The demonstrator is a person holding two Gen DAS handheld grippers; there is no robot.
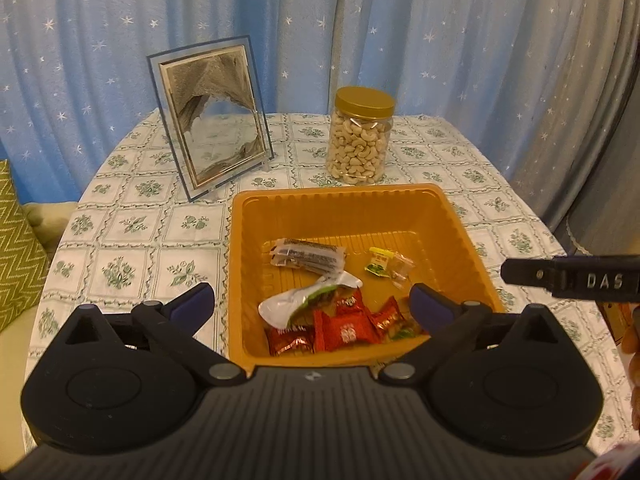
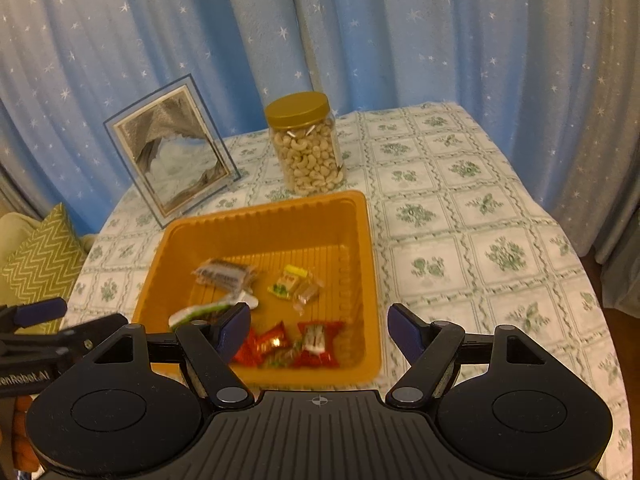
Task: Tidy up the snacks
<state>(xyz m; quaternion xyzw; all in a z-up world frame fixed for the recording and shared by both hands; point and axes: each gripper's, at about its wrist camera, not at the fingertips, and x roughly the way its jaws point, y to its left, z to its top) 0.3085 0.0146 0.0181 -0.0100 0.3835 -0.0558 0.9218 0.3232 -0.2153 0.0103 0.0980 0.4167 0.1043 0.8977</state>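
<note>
While the tray (image 1: 456, 232) is sitting on the counter (image 1: 132, 224), both hand-held grippers are hovering at its 6 o'clock side, empty.

Left hand-held gripper (image 1: 312, 304): jaws standing wide apart, gripping nothing, blue fingertips (image 1: 192, 302) straddling the tray's near edge. Part of the right unit is poking in at 3 o'clock in the left wrist view.

Right hand-held gripper (image 2: 318, 326): jaws likewise spread, nothing between them. Its left pad is overlapping the snack pile in view; contact cannot be told. Right wrist view is slightly motion-blurred.

Snacks are lying loose inside the tray:
- brown bars (image 1: 308, 258) toward 11 o'clock of the tray floor
- yellow packet (image 1: 378, 262) with a clear wrapper (image 1: 402, 270) touching it, toward 1 o'clock
- white pouch (image 1: 296, 304), green-lined, near centre, overlapping the red ones
- red packets (image 1: 344, 330) bunched along the 6 o'clock wall

Jar (image 1: 359, 140) of cashews, gold lid on, is standing upright just beyond the tray at 12 o'clock, apart from it. Frame (image 1: 212, 120) is leaning upright at 10 o'clock. Curtain (image 1: 440, 40), blue with stars, is hanging behind the counter. Green zigzag cushion (image 1: 18, 240) is showing off the counter's 9 o'clock edge.
</note>
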